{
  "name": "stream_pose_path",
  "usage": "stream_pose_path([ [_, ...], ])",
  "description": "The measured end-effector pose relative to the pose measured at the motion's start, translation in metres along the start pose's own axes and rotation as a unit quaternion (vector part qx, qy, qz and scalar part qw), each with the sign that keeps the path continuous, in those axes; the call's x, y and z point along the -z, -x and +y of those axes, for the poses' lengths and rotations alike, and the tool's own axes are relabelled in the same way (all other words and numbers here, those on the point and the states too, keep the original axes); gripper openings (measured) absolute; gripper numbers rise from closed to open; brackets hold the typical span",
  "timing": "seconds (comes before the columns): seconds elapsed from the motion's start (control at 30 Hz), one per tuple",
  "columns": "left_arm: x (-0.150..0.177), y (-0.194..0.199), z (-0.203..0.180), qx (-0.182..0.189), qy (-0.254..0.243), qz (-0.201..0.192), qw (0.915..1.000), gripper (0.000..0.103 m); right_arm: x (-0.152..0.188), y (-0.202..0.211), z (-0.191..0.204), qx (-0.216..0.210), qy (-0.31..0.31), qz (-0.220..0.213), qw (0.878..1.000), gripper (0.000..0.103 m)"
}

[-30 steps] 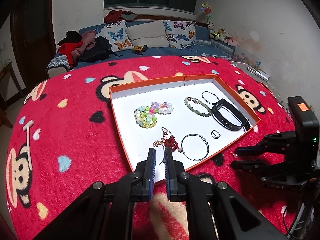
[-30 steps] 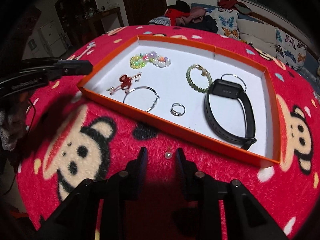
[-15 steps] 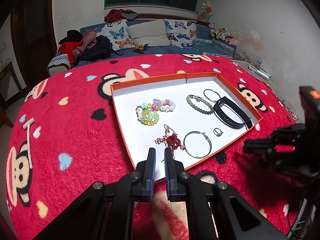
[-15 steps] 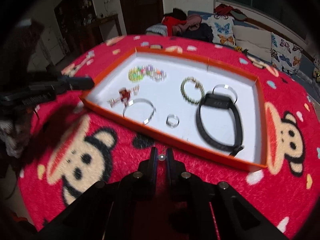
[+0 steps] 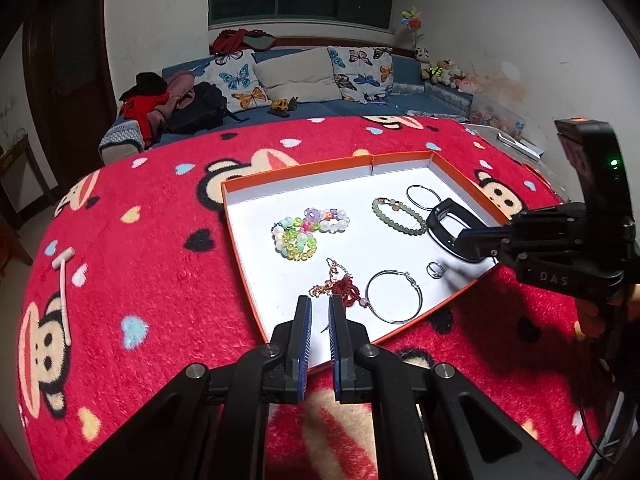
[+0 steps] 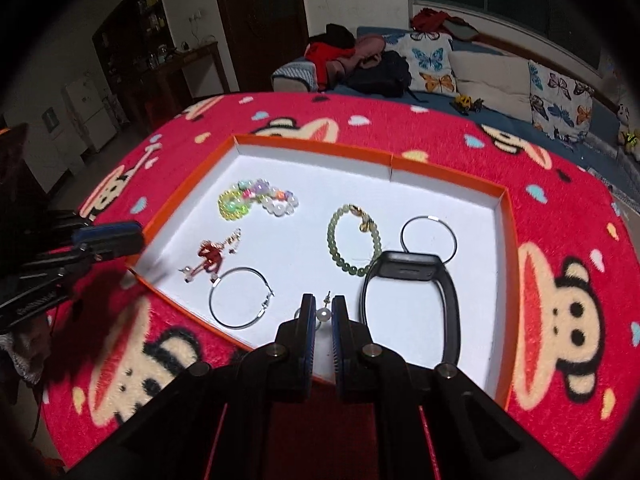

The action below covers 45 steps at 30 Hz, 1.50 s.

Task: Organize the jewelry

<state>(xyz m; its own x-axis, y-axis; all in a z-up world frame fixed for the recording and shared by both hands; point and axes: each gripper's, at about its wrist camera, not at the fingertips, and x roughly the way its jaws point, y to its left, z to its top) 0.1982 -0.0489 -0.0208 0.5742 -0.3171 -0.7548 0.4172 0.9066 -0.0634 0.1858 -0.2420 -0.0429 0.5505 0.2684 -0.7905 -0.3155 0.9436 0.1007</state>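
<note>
An orange box with a white floor (image 5: 256, 304) (image 6: 506, 264) lies on the red monkey-print blanket. It holds a colourful bead bracelet (image 5: 306, 232), a green bead bracelet (image 6: 352, 244), a black wristband (image 6: 412, 296), two hoop earrings (image 5: 394, 296) (image 6: 429, 236), a ring (image 5: 436, 270) and a red charm chain (image 6: 210, 258). My right gripper (image 6: 323, 314) is shut on a pearl stud earring (image 6: 323, 315) and holds it over the box's near edge. My left gripper (image 5: 319, 316) is nearly shut over the box's near corner, with a small thin pin (image 5: 324, 329) seen between its fingers.
A white T-shaped stick (image 5: 64, 292) lies on the blanket far left of the box. A sofa with butterfly cushions (image 5: 304, 76) and a bag stands behind. The right gripper's body (image 5: 560, 248) reaches over the box's right edge in the left wrist view.
My right gripper has shut on the pearl earring that lay on the blanket, lifted it and moved forward over the box's near edge. My left gripper has barely moved.
</note>
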Motion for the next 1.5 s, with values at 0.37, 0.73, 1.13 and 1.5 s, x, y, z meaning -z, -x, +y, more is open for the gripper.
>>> stream_pose_path([
  [0.37, 0.004, -0.002, -0.002, -0.008, -0.005, 0.003, 1.0, 0.01, 0.007, -0.008, 0.0, 0.003, 0.0, 0.016, 1.0, 0.01],
  [0.73, 0.009, 0.002, -0.003, -0.02, -0.008, 0.001, 0.9998, 0.01, 0.007, -0.012, 0.0, 0.007, 0.004, 0.022, 1.0, 0.01],
  [1.13, 0.015, 0.017, -0.012, -0.027, -0.024, -0.003, 0.9993, 0.01, 0.007, 0.01, 0.007, 0.009, -0.002, -0.004, 1.0, 0.011],
  [1.5, 0.038, 0.043, -0.029, -0.022, -0.021, -0.008, 0.9995, 0.01, 0.033, 0.043, 0.026, 0.014, -0.015, -0.031, 0.999, 0.012],
])
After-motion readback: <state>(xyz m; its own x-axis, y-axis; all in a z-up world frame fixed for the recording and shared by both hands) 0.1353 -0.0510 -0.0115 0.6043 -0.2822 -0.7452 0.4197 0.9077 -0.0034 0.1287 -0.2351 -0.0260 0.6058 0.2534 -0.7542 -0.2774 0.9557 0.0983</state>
